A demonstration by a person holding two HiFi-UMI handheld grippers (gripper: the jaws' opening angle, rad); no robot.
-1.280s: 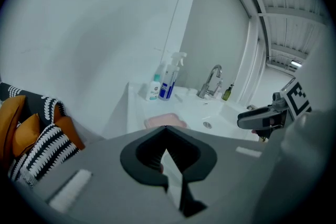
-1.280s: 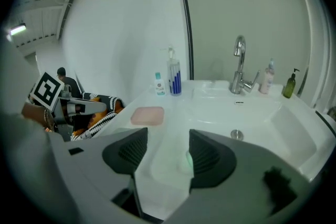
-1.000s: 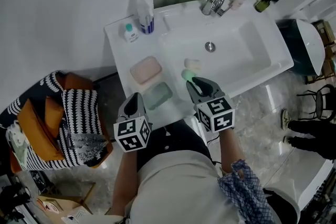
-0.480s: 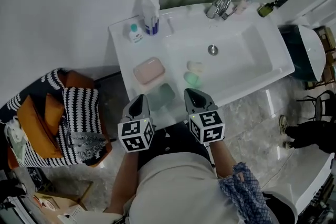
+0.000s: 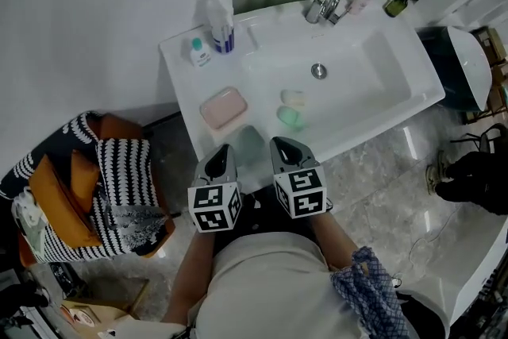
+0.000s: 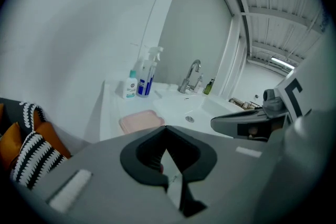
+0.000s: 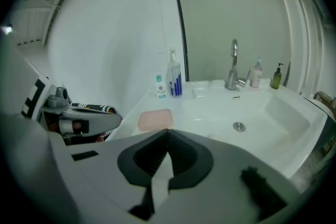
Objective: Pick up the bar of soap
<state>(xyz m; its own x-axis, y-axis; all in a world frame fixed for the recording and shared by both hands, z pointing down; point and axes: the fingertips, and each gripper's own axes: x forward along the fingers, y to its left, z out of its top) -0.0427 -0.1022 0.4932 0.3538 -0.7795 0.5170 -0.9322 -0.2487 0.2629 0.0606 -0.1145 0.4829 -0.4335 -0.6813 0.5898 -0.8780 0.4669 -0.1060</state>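
Pulled back, right tongs sit clenched empty beside clenched left tongs, green soap bar just ahead.

The left hand-held gripper and the right hand-held gripper are held side by side close to the torso, the right at 3 o'clock of the left, both pointing toward 12 o'clock. Each has its jaws closed on nothing (tips meeting in both gripper views). The forearms run toward 6 o'clock.
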